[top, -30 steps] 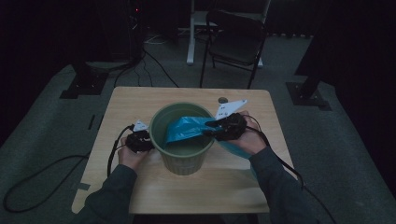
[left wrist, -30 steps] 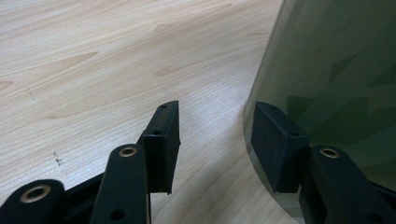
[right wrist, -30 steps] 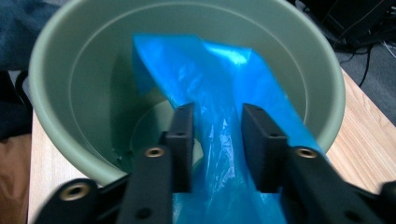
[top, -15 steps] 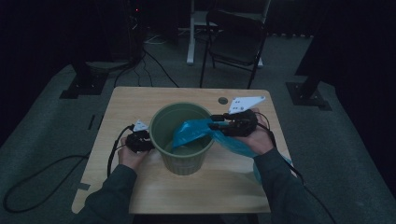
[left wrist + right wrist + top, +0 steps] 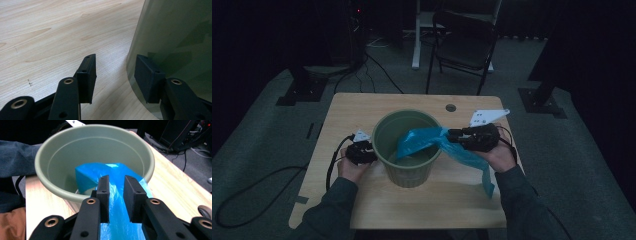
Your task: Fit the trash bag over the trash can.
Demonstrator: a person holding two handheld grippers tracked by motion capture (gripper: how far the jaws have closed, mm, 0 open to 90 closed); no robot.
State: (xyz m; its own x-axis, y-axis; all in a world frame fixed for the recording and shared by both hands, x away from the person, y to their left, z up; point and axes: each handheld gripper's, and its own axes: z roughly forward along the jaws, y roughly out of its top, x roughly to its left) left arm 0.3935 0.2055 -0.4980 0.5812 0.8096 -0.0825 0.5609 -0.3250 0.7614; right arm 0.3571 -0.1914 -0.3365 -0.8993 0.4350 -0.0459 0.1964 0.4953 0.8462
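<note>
A green bin (image 5: 408, 145) stands near the middle of the table (image 5: 362, 107). A blue bag (image 5: 432, 142) hangs over the bin's right rim, part inside, part trailing toward the table's right edge. The right gripper (image 5: 453, 135) has just been closing, its jaws narrow, the bag between them. The left gripper (image 5: 371, 150) stands wide against the bin's left wall.

No text, label, brand, number or sign can be read on anything in these views.
</note>
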